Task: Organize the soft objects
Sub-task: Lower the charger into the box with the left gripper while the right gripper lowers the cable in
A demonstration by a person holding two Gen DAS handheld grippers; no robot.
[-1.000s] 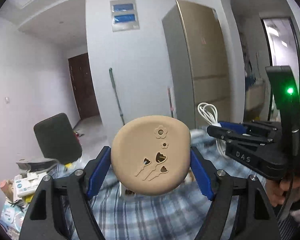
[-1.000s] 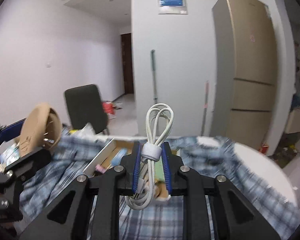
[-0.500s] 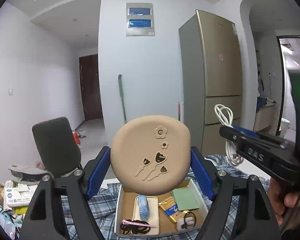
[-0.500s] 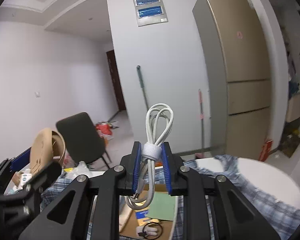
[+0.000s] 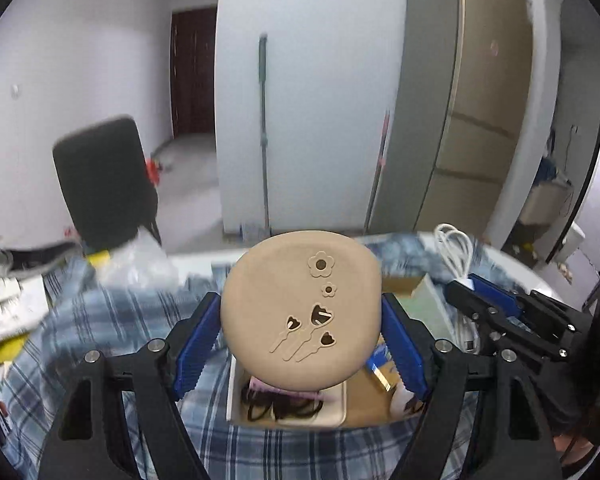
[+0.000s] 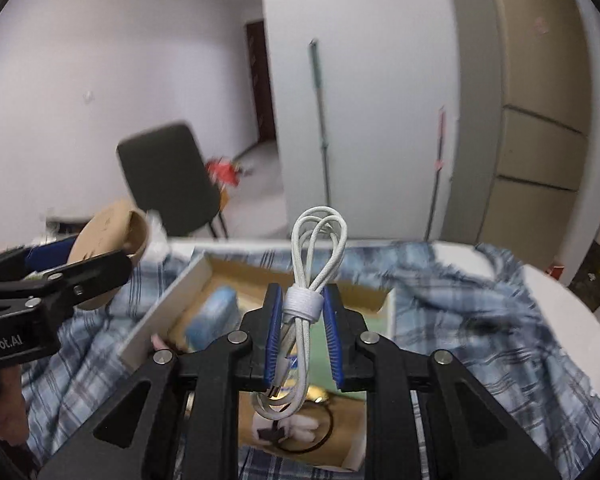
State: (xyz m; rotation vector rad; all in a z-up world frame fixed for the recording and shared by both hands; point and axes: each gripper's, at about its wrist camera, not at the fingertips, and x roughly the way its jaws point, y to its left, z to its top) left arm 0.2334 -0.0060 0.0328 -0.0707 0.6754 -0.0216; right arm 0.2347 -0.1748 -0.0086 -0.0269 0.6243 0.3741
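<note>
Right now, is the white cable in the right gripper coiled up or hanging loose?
Coiled. The white cable is looped into a bundle, bound by a white strap at its middle, and clamped between the right gripper's blue pads.

Tall beige refrigerator [image 5: 472, 120] stands against the wall; green-handled mop [image 5: 264, 128] leans left of it, black chair [image 5: 102, 178] farther left.
</note>
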